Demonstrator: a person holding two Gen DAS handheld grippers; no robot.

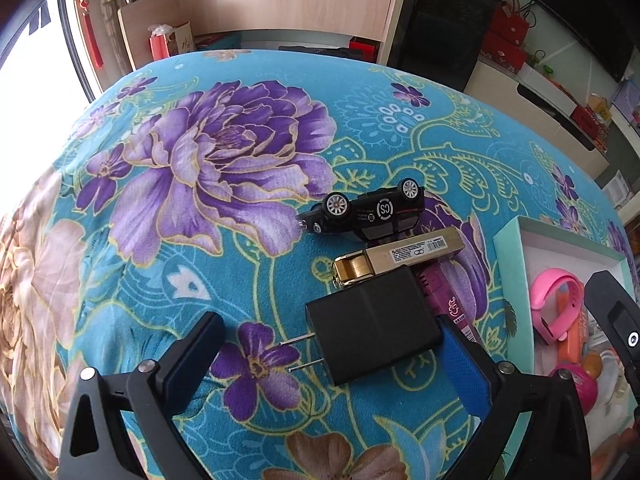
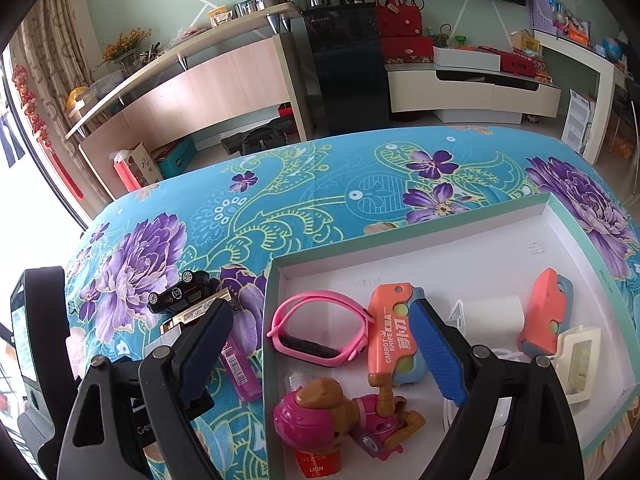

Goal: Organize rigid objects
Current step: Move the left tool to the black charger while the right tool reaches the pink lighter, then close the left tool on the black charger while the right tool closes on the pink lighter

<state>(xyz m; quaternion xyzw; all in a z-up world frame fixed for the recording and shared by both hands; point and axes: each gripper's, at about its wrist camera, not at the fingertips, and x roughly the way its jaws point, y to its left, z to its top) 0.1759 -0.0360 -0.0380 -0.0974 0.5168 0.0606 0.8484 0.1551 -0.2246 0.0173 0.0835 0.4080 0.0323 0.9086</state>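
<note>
Lying on the cloth: a black charger (image 1: 374,326) is resting on the flowered tablecloth (image 1: 200,240), prongs pointing left.
Left gripper (image 1: 332,344): its jaws are standing spread around the charger; the blue right pad (image 1: 464,364) is sitting just beside it, the left pad (image 1: 196,344) well apart.
Right gripper (image 2: 320,340): it is hanging with jaws spread wide over the near-left corner of the box (image 2: 276,280), pinching nothing.
Beside the charger: a gold bar (image 1: 400,258), a purple lighter (image 2: 240,364) and an overturned black toy car (image 1: 368,212) are lying together.
Inside the box: a pink watch band (image 2: 316,332), an orange toy knife (image 2: 384,332), a second orange toy (image 2: 546,308) and a pink toy figure (image 2: 320,408) are lying loose.
</note>
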